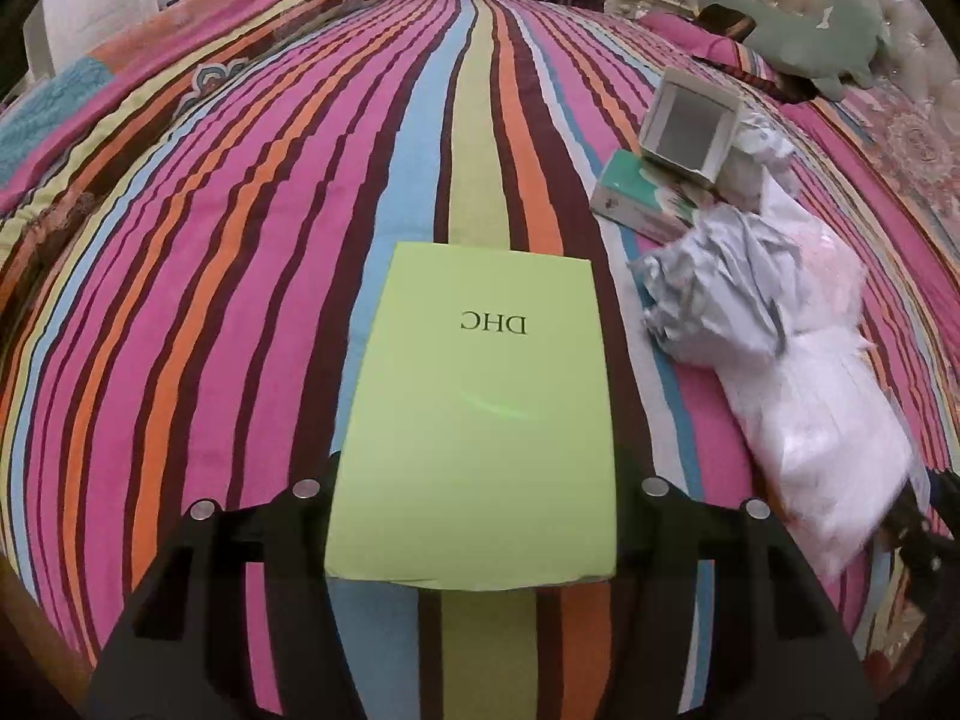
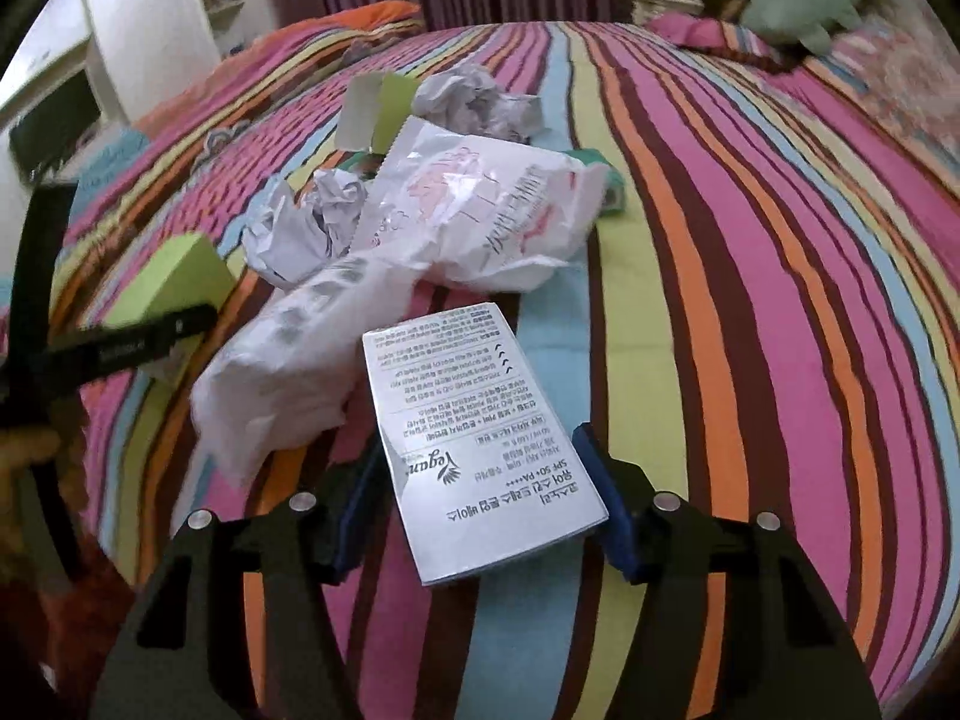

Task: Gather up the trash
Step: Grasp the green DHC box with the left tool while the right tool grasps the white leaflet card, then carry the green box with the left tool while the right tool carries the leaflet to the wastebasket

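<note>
My left gripper (image 1: 474,492) is shut on a lime green DHC box (image 1: 474,408) and holds it over the striped bed. My right gripper (image 2: 480,492) is shut on a silver printed carton (image 2: 480,438), its blue pads against both sides. Ahead of it lies a trash pile: a white plastic wrapper (image 2: 384,264), crumpled grey paper (image 2: 306,228) and another crumpled wad (image 2: 474,102). The left gripper with the green box (image 2: 168,282) shows at the left of the right wrist view. In the left wrist view the pile (image 1: 780,330) lies to the right.
A small open white box (image 1: 690,120) rests on a teal and white box (image 1: 642,198). A green plush toy (image 1: 828,36) lies near the tufted headboard. The striped bedspread (image 1: 240,240) covers the bed, with a folded quilt (image 1: 180,60) at the far left.
</note>
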`<state>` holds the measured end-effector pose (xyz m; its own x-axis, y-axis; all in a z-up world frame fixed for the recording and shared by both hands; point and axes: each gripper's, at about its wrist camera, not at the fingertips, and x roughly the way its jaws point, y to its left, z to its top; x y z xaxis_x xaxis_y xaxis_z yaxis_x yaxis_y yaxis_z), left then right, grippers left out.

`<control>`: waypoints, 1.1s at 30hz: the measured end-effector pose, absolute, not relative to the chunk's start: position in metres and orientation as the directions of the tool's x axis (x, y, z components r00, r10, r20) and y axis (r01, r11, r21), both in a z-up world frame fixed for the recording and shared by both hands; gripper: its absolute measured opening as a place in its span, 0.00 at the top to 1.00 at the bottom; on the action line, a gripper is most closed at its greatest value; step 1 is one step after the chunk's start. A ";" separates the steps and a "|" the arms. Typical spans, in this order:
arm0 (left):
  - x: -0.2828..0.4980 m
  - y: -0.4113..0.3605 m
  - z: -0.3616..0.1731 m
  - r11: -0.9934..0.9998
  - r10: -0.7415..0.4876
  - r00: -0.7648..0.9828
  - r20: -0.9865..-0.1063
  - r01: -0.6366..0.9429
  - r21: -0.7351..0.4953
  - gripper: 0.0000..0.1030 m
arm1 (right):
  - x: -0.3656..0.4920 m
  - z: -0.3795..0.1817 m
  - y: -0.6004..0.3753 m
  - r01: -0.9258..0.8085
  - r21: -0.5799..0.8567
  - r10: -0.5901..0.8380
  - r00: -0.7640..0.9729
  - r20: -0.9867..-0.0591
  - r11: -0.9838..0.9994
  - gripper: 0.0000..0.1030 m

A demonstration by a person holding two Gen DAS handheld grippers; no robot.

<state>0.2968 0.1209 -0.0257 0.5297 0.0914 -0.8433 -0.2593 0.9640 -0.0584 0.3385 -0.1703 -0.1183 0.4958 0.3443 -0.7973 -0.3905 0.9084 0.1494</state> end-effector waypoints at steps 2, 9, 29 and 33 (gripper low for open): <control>0.287 0.120 -0.024 0.966 0.084 0.533 -0.842 -0.251 -0.062 0.46 | 0.332 -0.114 -0.176 -0.367 0.186 0.361 0.495 -0.791 0.911 0.44; 0.240 0.113 -0.013 0.971 0.047 0.556 -0.830 -0.221 -0.093 0.46 | 0.309 -0.101 -0.192 -0.317 0.259 0.392 0.494 -0.776 0.912 0.44; 0.076 0.040 -0.019 0.989 -0.133 0.487 -0.864 0.014 -0.144 0.46 | 0.181 -0.116 -0.194 -0.318 0.339 0.441 0.344 -0.829 0.885 0.45; 0.056 0.023 -0.035 0.989 -0.150 0.434 -0.888 0.047 -0.143 0.46 | 0.160 -0.131 -0.193 -0.292 0.351 0.430 0.276 -0.860 0.890 0.45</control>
